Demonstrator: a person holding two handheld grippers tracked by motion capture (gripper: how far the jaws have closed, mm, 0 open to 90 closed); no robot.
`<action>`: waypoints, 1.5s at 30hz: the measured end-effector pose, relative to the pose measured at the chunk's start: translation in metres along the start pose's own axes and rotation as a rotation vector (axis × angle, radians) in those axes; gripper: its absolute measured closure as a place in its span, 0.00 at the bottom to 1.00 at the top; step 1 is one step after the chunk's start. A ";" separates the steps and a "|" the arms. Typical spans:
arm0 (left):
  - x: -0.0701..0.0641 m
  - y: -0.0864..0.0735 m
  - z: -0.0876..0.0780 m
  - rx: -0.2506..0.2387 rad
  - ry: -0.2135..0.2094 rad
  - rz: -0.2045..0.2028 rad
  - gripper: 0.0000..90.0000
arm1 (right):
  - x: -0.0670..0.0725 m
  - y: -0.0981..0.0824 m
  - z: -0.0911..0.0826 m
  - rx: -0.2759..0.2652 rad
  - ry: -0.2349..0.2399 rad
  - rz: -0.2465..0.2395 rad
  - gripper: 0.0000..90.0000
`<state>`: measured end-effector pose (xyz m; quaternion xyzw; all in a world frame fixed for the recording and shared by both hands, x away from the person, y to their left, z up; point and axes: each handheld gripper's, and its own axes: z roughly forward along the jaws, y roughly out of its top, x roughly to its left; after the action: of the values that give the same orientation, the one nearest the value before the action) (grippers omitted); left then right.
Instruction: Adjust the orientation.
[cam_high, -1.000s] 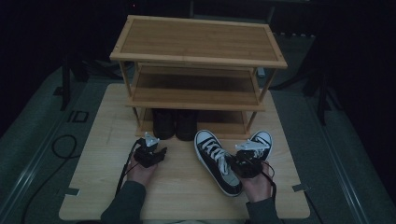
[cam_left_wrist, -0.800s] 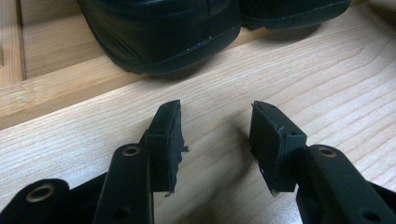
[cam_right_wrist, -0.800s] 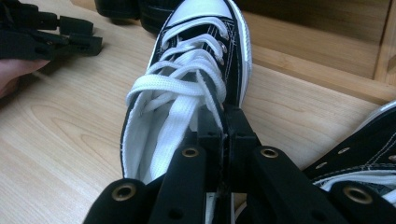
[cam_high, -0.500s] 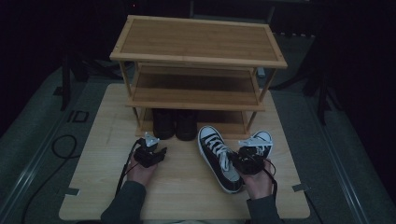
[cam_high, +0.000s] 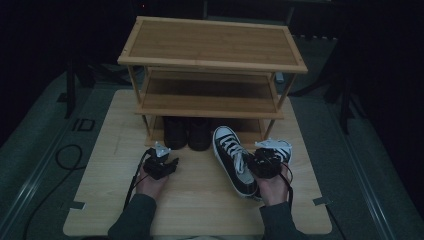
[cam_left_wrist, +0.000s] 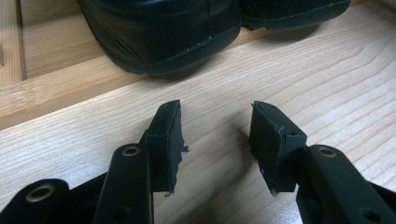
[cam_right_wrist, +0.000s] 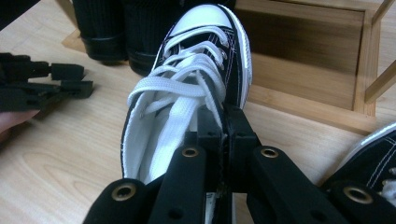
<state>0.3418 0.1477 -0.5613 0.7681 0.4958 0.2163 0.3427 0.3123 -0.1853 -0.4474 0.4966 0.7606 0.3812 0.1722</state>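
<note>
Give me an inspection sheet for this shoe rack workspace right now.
Surface: wooden table, bare at the front.
Job's things: black-and-white sneaker on the table, toe toward the bamboo rack; second sneaker beside it.
Clutter: pair of black shoes on the rack's bottom shelf.
Grippers: left claw open, holding nothing; right claw shut on the sneaker's side wall.
Cables: black cable lying left of the table.
Surroundings: dark, nothing seen.

Looks like a dim recording setup rather than a home — pale wooden tabletop (cam_high: 200, 200) under a bamboo shoe rack (cam_high: 212, 55), cables (cam_high: 60, 160) trailing left of the rack, dark stands (cam_high: 345, 95) right of it, blackness behind.
</note>
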 end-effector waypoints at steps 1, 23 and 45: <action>0.000 0.000 0.000 0.000 0.000 0.000 0.60 | -0.001 0.001 0.002 -0.003 -0.002 0.002 0.97; 0.000 0.000 0.000 0.003 -0.001 0.002 0.60 | -0.012 0.019 0.021 -0.022 -0.057 0.032 0.97; 0.000 0.000 0.000 0.002 0.000 0.001 0.60 | -0.009 0.032 -0.013 -0.043 -0.004 -0.055 0.97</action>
<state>0.3418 0.1478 -0.5612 0.7687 0.4956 0.2158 0.3420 0.3282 -0.1914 -0.4161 0.4726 0.7652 0.3914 0.1948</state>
